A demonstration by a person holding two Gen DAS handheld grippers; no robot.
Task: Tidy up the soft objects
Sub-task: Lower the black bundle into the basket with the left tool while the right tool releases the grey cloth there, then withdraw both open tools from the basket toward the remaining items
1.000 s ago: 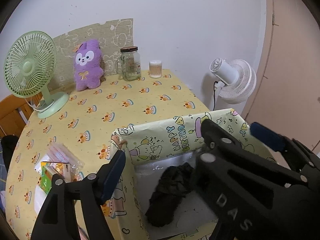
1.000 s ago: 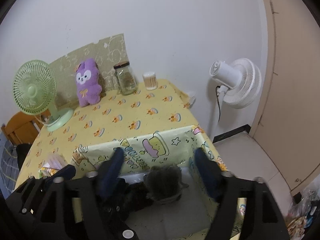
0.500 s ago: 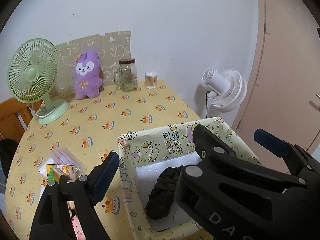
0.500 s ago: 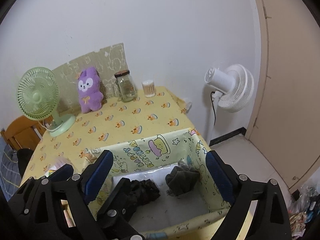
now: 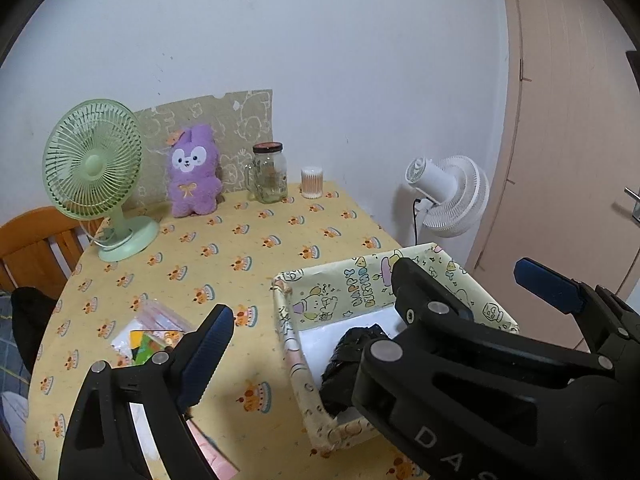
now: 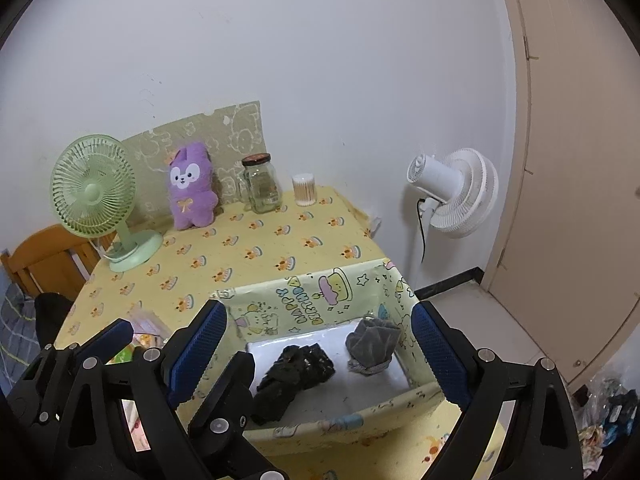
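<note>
**Socks lying in the papered box, both jaws wide and empty**

Socks are seen inside the box (image 6: 320, 300), whose walls are covered in yellow cartoon birthday paper and which stands at the near right edge of the table (image 6: 256, 248). A black sock (image 6: 296, 372) lies crumpled on the white floor of the box toward its left side; a grey sock (image 6: 372, 344) is bunched toward the right wall, close to the black one, though contact cannot be judged. In the left wrist view only the black sock (image 5: 352, 356) is visible, partly hidden behind the right gripper.

The right gripper (image 6: 320, 356) is held above the box with its jaws spread wide, nothing gripped between them. The left gripper (image 5: 376, 316) is likewise wide, its jaws opening a little further, with nothing pressed by its blue pads.

At the back of the table a green fan (image 5: 96, 176), a purple plush rabbit (image 5: 194, 172), a glass jar (image 5: 270, 174) and a tub of cotton swabs (image 5: 312, 182) are lined up. Clear packets (image 5: 148, 336) lie left of the box. A white fan (image 6: 456, 192) is seen by the wall beyond the table.
</note>
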